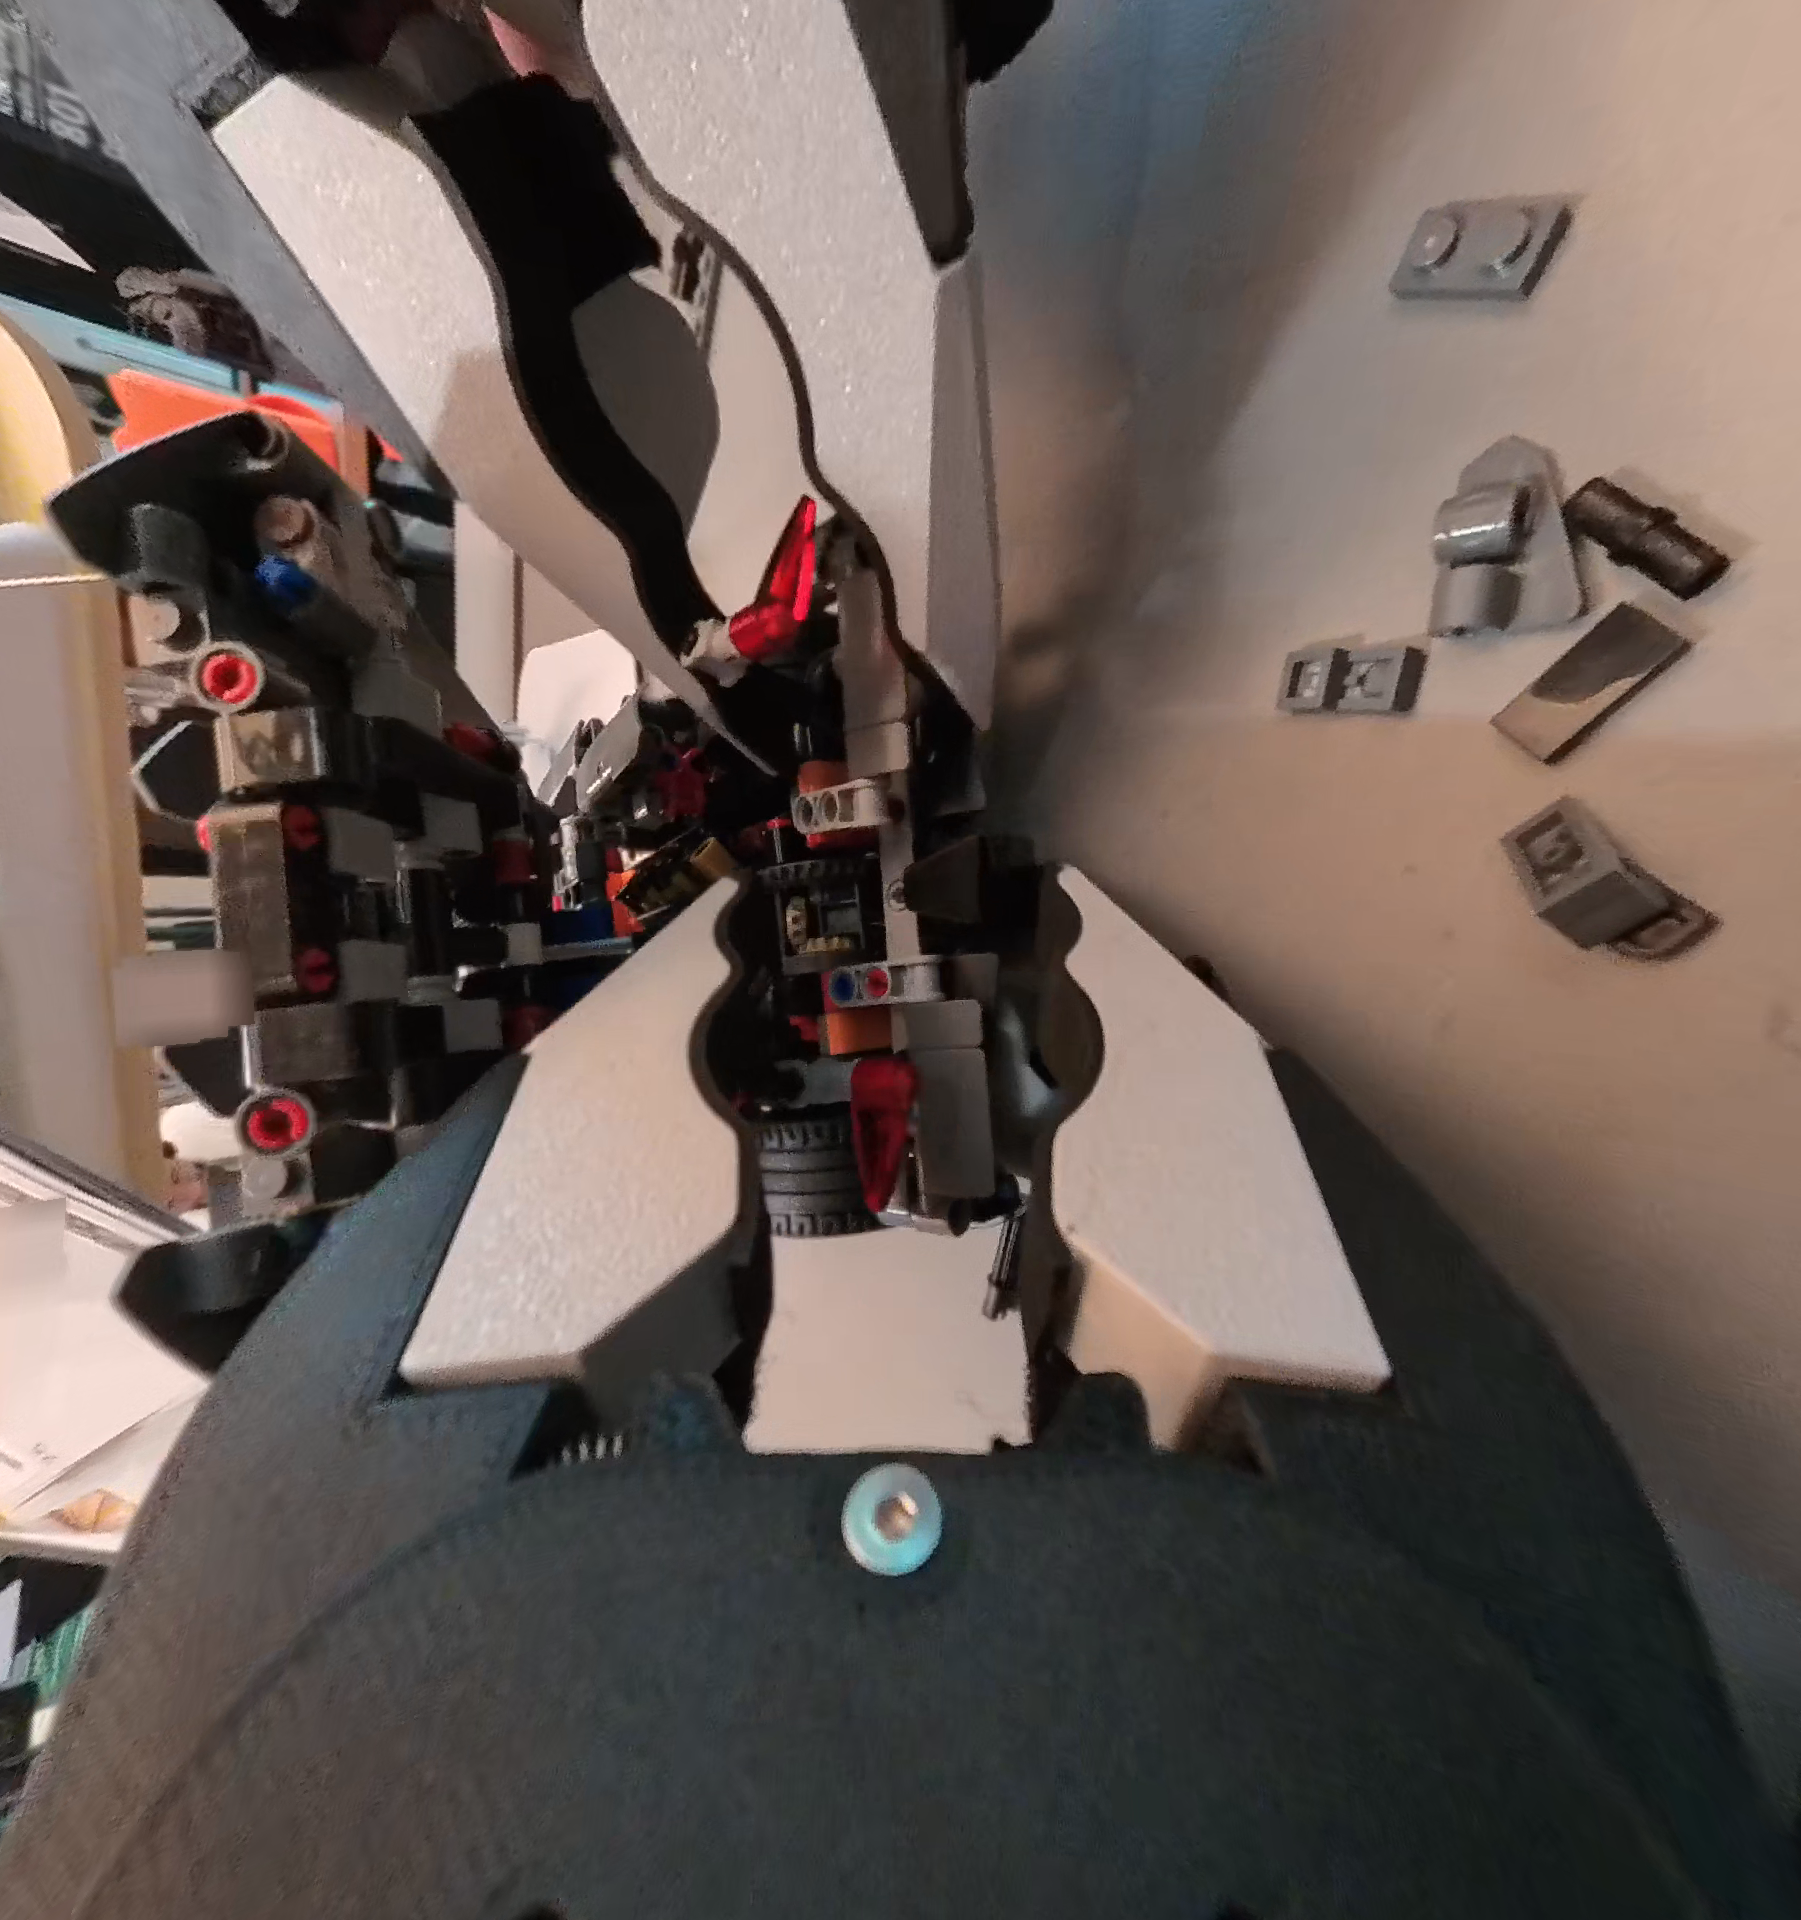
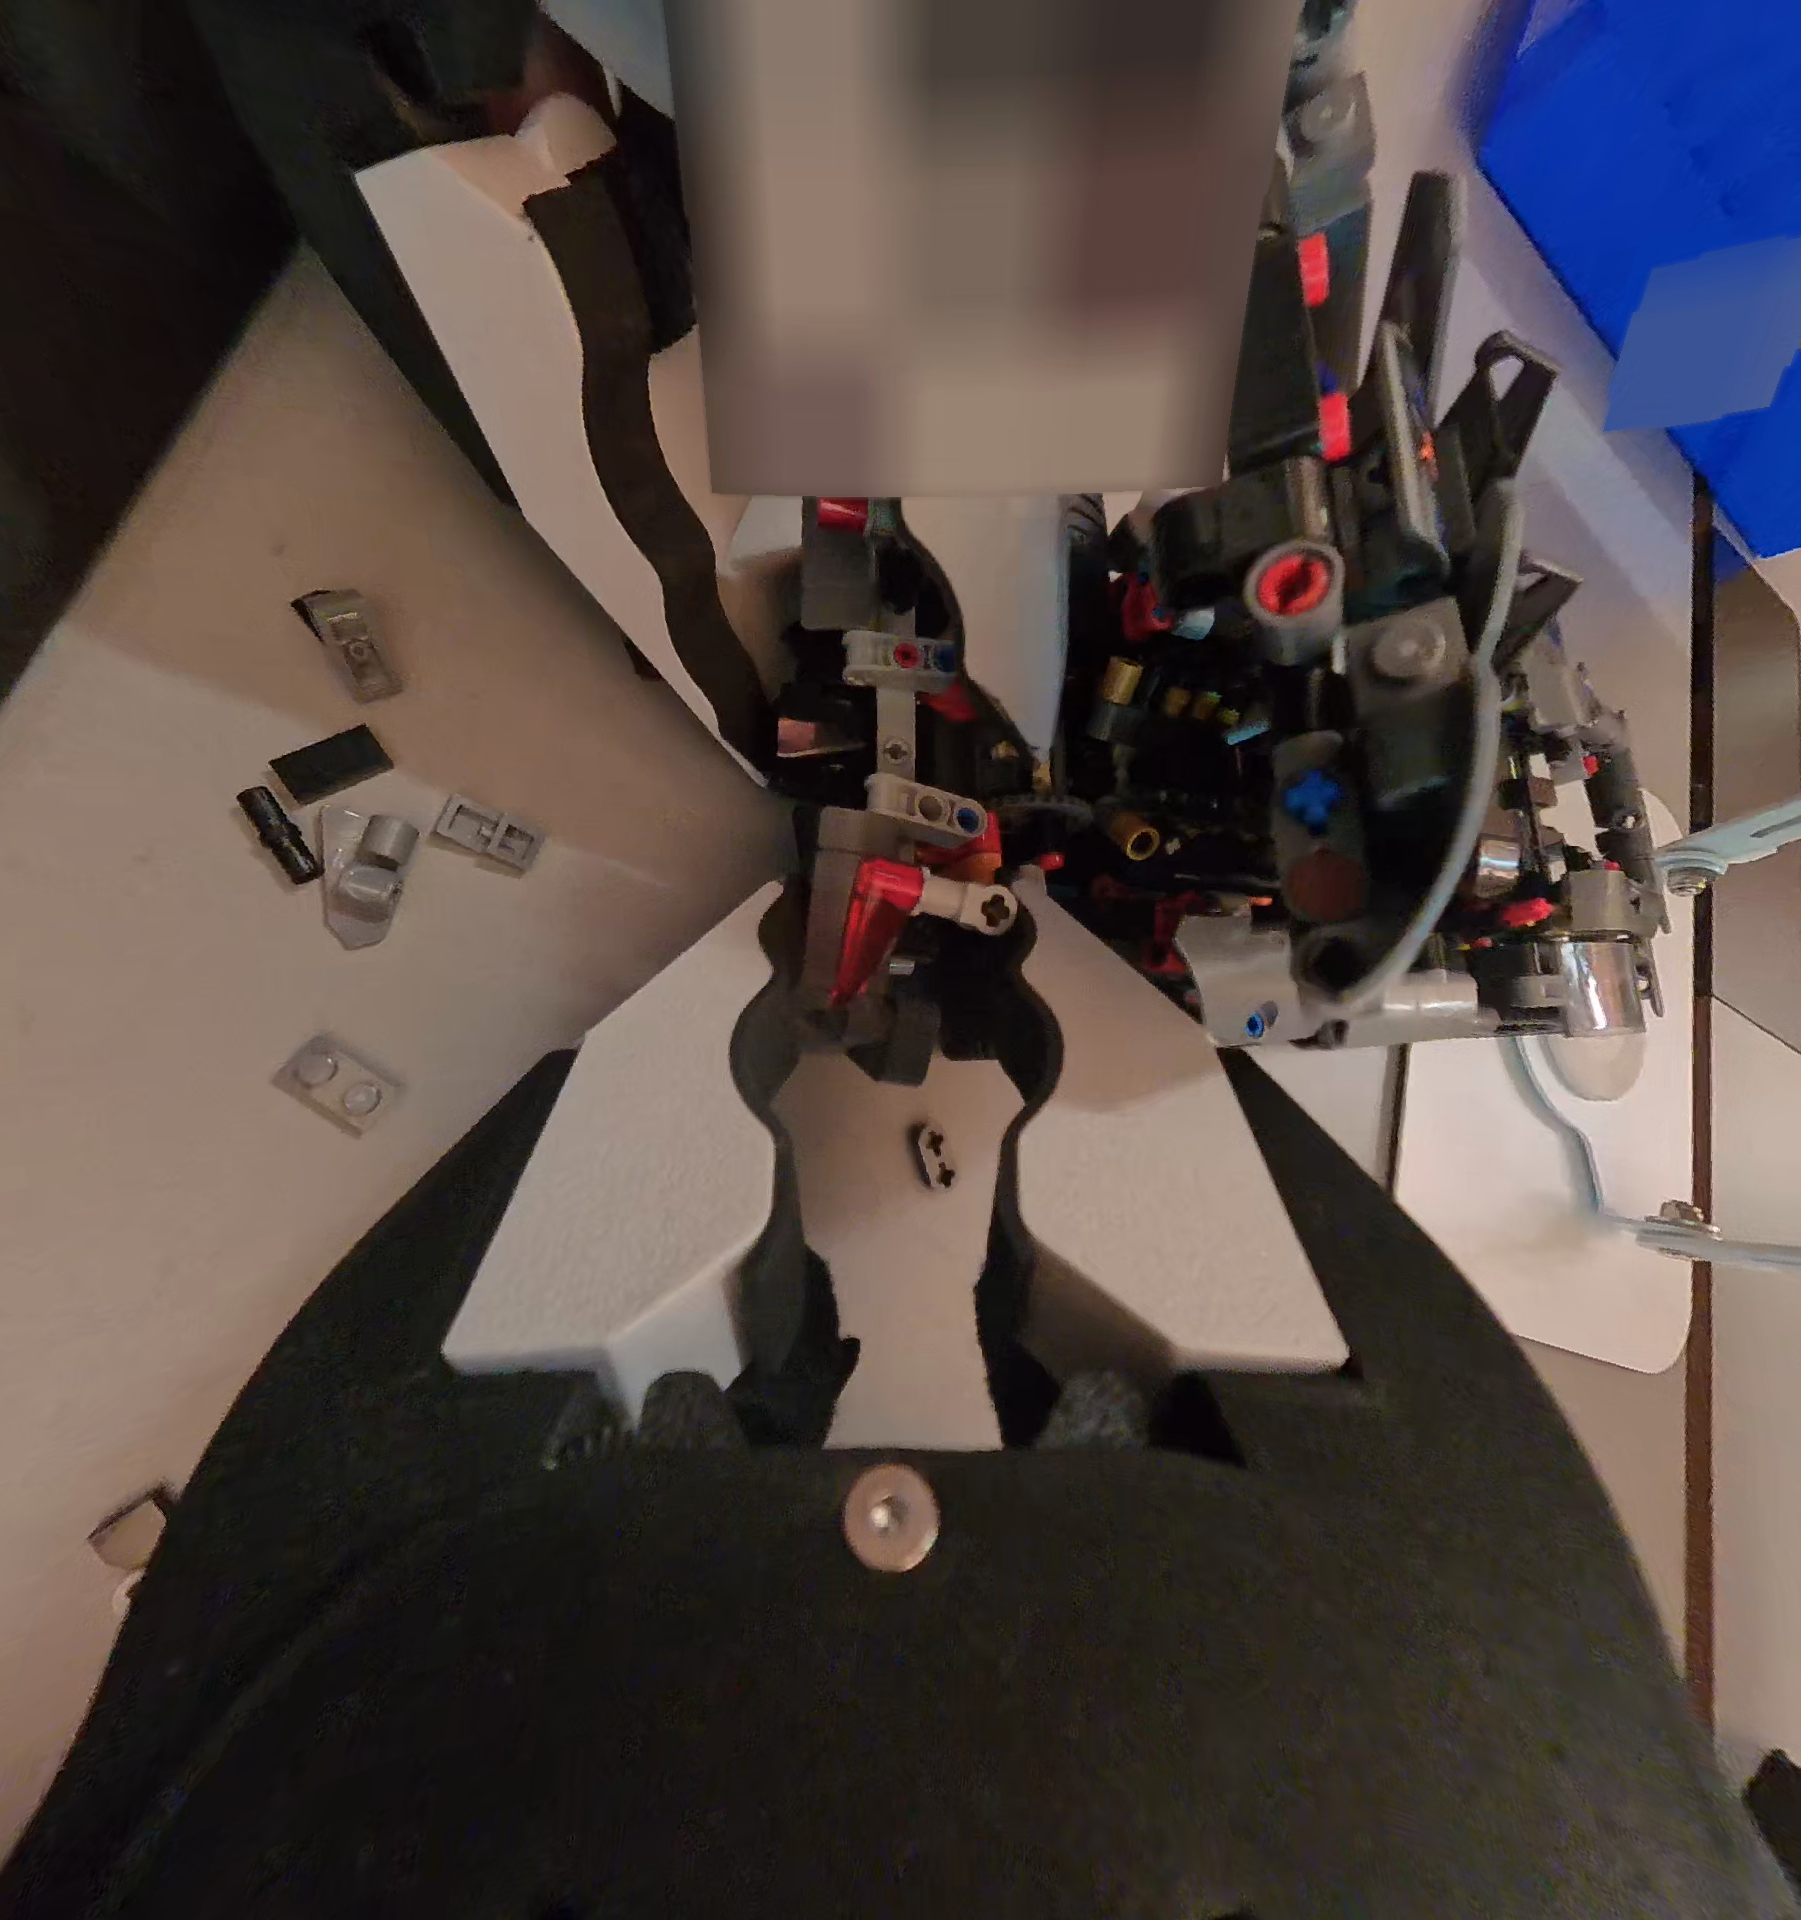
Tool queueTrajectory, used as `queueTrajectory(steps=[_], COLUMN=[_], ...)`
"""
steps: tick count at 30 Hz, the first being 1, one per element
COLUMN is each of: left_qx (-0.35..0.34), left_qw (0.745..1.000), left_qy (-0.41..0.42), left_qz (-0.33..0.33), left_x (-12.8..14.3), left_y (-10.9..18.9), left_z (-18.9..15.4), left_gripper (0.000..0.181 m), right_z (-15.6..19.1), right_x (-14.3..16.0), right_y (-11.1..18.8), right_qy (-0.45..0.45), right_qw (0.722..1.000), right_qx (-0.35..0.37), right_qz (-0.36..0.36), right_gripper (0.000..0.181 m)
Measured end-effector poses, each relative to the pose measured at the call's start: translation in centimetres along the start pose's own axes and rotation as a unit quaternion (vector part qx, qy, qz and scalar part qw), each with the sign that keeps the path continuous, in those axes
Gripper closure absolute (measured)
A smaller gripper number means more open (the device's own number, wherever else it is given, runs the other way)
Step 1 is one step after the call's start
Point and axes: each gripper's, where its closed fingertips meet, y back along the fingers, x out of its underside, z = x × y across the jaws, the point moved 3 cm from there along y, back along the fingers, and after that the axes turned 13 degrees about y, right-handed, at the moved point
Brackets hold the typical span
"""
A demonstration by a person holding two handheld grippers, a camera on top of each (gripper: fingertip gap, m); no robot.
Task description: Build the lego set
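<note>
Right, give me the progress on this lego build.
Done: most of the lego model is assembled, dense with black and grey parts. In hand: left tool and right tool both straddle its grey, red-tipped end. Remaining: several loose pieces lie unattached on the table.

The toy model (image 2: 1291, 790) is hard plastic, mostly glossy black and matt grey, with clear red pieces and a few chrome-bright parts. The loose bricks (image 2: 356, 831) beside it are smooth grey and black plastic. The table (image 1: 1498, 1143) looks smooth and matt. The gripper fingers (image 2: 584, 1195) are grainy matt white plastic on a rough dark body, with a shiny metal screw (image 2: 891, 1519).
</note>
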Motion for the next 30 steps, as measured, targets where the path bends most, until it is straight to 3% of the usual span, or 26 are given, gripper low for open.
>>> queueTrajectory(steps=[8, 16, 20, 30], left_qx=[0.0, -0.037, -0.043, -0.059], left_qw=[1.0, 0.999, 0.997, 0.995], left_qy=[-0.009, -0.01, -0.05, -0.076], left_qz=[-0.002, -0.026, -0.03, -0.017], left_x=[0.3, 0.1, 0.3, 0.3], left_y=[0.1, 0.3, 0.4, -0.2], left_z=[0.3, 1.1, 0.3, -0.3], left_gripper=[0.127, 0.106, 0.125, 0.143], right_z=[-0.2, -0.4, -0.4, -0.6], right_x=[-0.1, -0.2, -0.2, -0.1], right_y=[0.1, 0.3, 0.3, 0.5], right_qy=[-0.03, -0.043, -0.045, -0.056], right_qw=[0.999, 0.999, 0.999, 0.998], right_qx=[-0.008, -0.01, -0.011, -0.012], right_qz=[-0.017, -0.025, -0.026, -0.033], right_gripper=[0.15, 0.151, 0.151, 0.152])
